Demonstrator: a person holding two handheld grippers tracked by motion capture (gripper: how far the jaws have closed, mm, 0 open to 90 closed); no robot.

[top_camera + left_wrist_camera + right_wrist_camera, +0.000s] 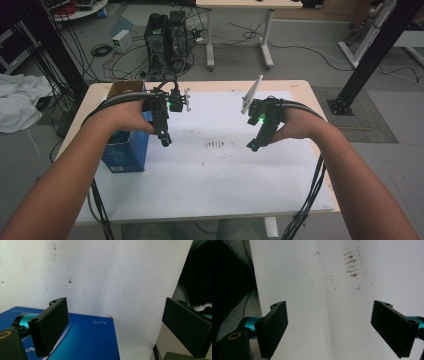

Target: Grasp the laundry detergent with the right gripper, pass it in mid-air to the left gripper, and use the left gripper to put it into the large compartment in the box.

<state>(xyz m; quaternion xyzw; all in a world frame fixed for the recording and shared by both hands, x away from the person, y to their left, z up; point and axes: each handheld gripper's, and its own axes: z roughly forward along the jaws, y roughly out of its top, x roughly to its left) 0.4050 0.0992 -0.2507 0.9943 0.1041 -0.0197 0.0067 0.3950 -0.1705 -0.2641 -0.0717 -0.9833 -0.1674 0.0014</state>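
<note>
Both grippers, left [165, 141] and right [252, 146], hang wide-jawed and empty above the white sheet [220, 175]; with the blue box [125, 150] beside the left, we judge a level, centred approach best.

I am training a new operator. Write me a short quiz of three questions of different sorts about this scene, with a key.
1. True or false: the left gripper is shut on the blue box.
2. Multiple choice: where is the blue box?
A. at the left edge of the white sheet
B. between the two grippers
C. on the floor
3. Fill in: in the right gripper view, the right gripper points at the white sheet, which carries dark ____.

Key: 1. false, its jaws stand wide apart with nothing between them; 2. A; 3. smudges.
</note>
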